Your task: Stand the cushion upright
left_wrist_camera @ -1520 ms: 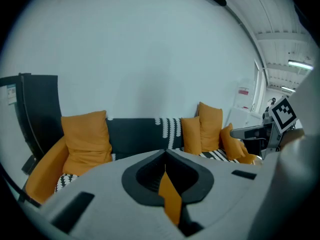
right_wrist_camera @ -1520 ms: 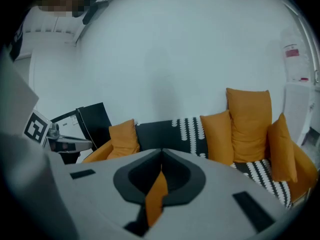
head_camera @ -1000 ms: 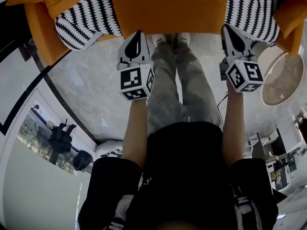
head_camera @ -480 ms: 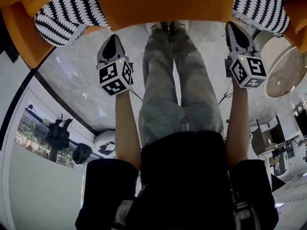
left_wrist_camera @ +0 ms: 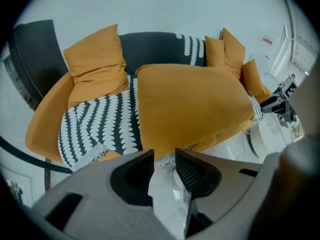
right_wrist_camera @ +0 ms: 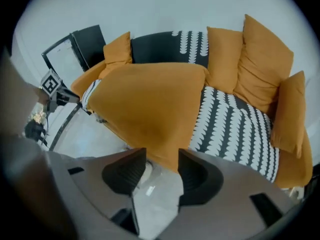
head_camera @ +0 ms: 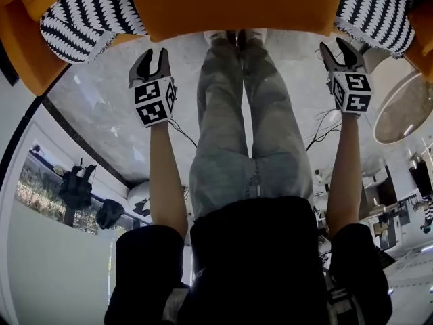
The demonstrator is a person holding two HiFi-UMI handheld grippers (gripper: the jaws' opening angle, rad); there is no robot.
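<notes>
Cushion (head_camera: 223, 5) lies flat at sofa's (head_camera: 24, 46) front edge; left claw (head_camera: 150, 58) and right claw (head_camera: 342, 51), just opened and empty, likely must grip its edge next.

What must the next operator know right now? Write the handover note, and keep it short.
Left gripper: open and empty, jaws have just been opening; it is over the floor, short of the sofa.
Right gripper: likewise open and empty, jaws have just been opening.
Cushion: the big orange one, lying flat across the seat with its front edge overhanging.
Done: nothing yet; it is not upright.
Left: probably take the front edge with both grippers and tip it up against the sofa's back.
</notes>
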